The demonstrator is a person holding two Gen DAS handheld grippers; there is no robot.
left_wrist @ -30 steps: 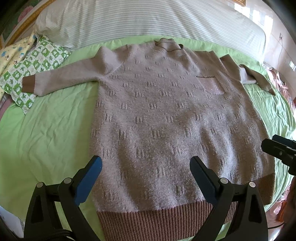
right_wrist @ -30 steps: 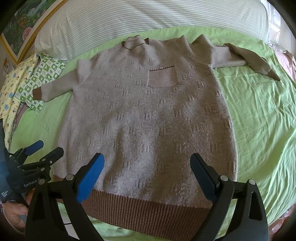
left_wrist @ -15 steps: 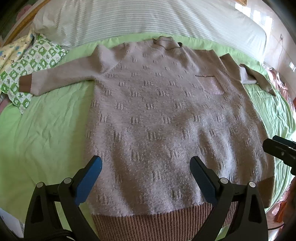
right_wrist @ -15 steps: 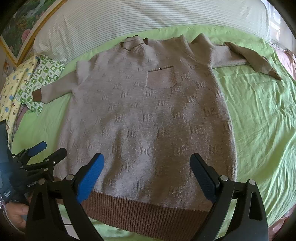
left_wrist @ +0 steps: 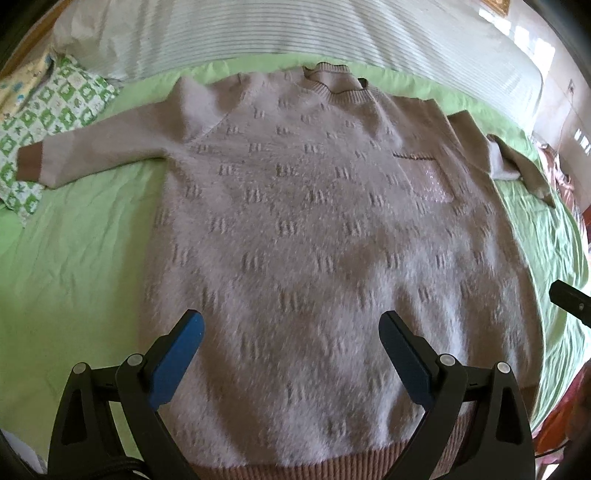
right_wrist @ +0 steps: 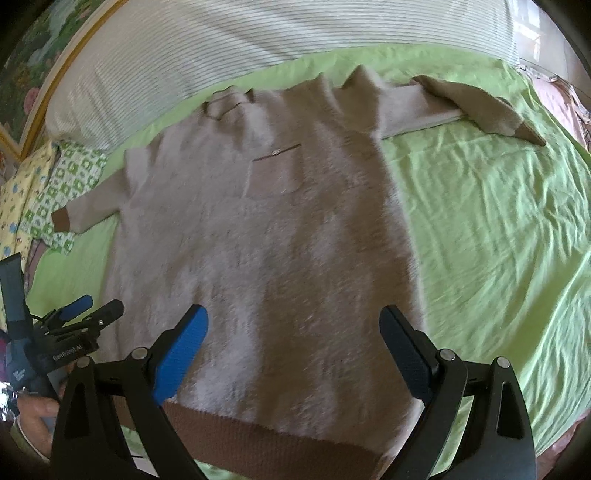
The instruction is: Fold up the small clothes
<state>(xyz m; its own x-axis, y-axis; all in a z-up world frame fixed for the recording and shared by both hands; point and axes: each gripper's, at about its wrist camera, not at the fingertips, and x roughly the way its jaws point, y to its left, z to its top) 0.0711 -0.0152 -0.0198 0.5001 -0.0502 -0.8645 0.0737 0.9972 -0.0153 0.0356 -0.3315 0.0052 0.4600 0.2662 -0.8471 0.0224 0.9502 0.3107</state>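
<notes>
A beige knit sweater [left_wrist: 314,229] with a brown ribbed hem and cuffs lies flat, front up, on a green bed sheet [left_wrist: 74,266]; it also shows in the right wrist view [right_wrist: 266,240]. Its left sleeve [left_wrist: 96,155] is stretched out; its right sleeve [right_wrist: 461,107] is bent back on itself. My left gripper [left_wrist: 291,332] is open and empty, above the lower body of the sweater. My right gripper [right_wrist: 293,328] is open and empty, above the hem area. The left gripper also shows at the left edge of the right wrist view [right_wrist: 88,314].
A striped white pillow [left_wrist: 295,33] runs along the head of the bed. Green-and-white checked cloth [left_wrist: 48,122] and yellow printed cloth [right_wrist: 18,206] lie at the left, under the sleeve cuff. The bed's right edge [left_wrist: 569,387] is near, with pink fabric beyond.
Both grippers have moved forward over the sweater, so less of the brown hem shows. Both stay open. The sweater has not moved.
</notes>
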